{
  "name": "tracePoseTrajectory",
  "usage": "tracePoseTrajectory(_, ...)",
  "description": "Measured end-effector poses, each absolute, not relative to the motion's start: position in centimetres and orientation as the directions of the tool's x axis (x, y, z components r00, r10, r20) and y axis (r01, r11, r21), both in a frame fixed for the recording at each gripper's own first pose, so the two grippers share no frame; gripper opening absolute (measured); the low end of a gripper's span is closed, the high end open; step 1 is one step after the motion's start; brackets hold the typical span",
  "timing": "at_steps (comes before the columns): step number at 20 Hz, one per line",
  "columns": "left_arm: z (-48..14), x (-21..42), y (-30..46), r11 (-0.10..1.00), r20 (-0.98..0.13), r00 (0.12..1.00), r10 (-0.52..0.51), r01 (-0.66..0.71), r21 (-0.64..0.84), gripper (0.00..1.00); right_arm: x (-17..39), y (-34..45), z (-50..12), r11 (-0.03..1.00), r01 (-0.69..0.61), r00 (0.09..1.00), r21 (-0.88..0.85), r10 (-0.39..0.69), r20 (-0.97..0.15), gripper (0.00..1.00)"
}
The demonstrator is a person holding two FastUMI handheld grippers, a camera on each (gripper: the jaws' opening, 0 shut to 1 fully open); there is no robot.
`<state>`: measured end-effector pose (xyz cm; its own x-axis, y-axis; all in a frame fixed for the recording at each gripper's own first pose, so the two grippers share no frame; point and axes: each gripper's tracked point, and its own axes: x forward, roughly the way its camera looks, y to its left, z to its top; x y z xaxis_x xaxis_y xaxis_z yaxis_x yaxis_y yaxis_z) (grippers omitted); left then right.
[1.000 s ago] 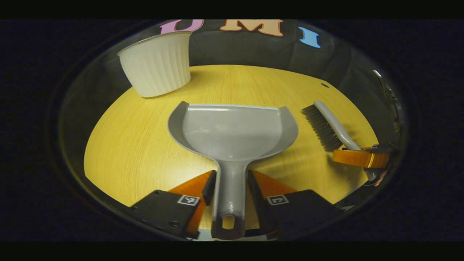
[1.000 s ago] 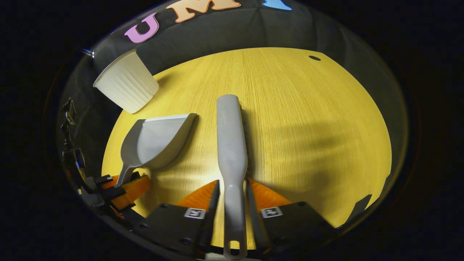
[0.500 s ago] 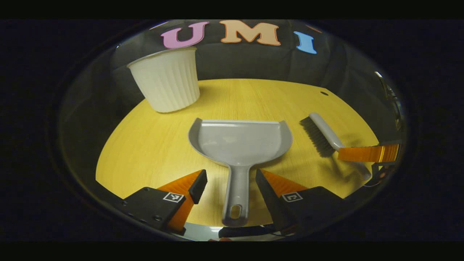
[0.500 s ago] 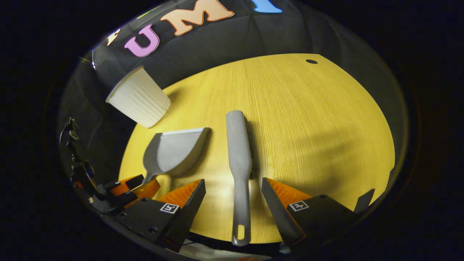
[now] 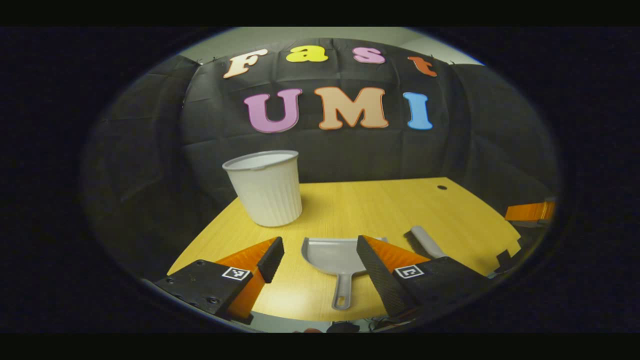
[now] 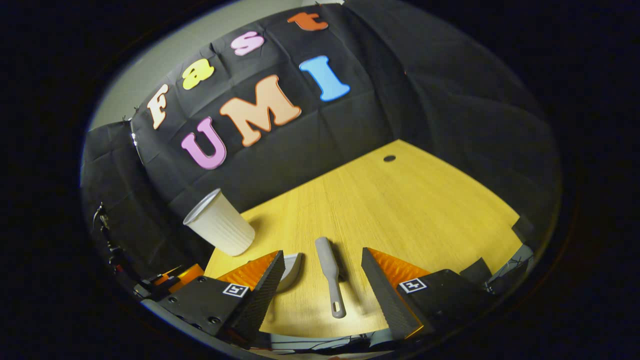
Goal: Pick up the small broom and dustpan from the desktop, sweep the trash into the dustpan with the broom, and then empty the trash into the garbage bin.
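both grippers' fingers (image 5: 270,252) wide apart, empty; dustpan (image 5: 332,255), broom (image 6: 327,267) on desk.

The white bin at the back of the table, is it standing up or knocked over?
Upright. The white bin stands on its narrower base on the table, open rim facing up. Its inside is hidden.

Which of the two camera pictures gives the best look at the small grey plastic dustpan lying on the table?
The left gripper view: the small grey plastic dustpan lies between that gripper's open fingers, showing its scoop and whole handle, with one corner hidden by a finger. In the right gripper view the dustpan shows as a mere sliver beside an orange finger.
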<state>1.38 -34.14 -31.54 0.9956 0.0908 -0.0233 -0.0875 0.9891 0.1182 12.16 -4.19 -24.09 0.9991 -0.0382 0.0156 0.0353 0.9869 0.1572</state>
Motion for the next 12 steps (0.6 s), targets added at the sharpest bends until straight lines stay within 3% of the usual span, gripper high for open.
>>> tracePoseTrajectory(7, -26.5, -3.1, -36.9, 0.989, 0.147, 0.987, 0.071, -0.088, 0.116, 0.90, 10.3, -2.0, -22.8, 0.993, -0.033, 0.998, 0.117, 0.027, 0.051, 0.92)
tracePoseTrajectory(8, -26.7, -3.0, -37.4, 0.988, 0.150, 0.986, 0.073, -0.093, 0.126, 0.96, 10.5, -1.9, -22.7, 0.993, -0.038, 0.998, 0.113, 0.033, 0.049, 0.92)
tracePoseTrajectory(10, -26.9, -2.8, -37.6, 0.987, 0.143, 0.986, 0.080, -0.098, 0.124, 0.88, 10.5, -1.9, -22.5, 0.994, -0.045, 0.998, 0.104, 0.040, 0.052, 0.92)
tracePoseTrajectory(11, -27.1, -2.6, -37.5, 0.988, 0.133, 0.988, 0.083, -0.098, 0.117, 0.92, 10.6, -1.9, -22.3, 0.994, -0.049, 0.998, 0.101, 0.043, 0.055, 0.92)
tracePoseTrajectory(12, -27.0, -2.3, -37.1, 0.989, 0.124, 0.989, 0.086, -0.100, 0.109, 0.88, 10.8, -1.9, -22.1, 0.994, -0.051, 0.997, 0.099, 0.046, 0.056, 0.92)
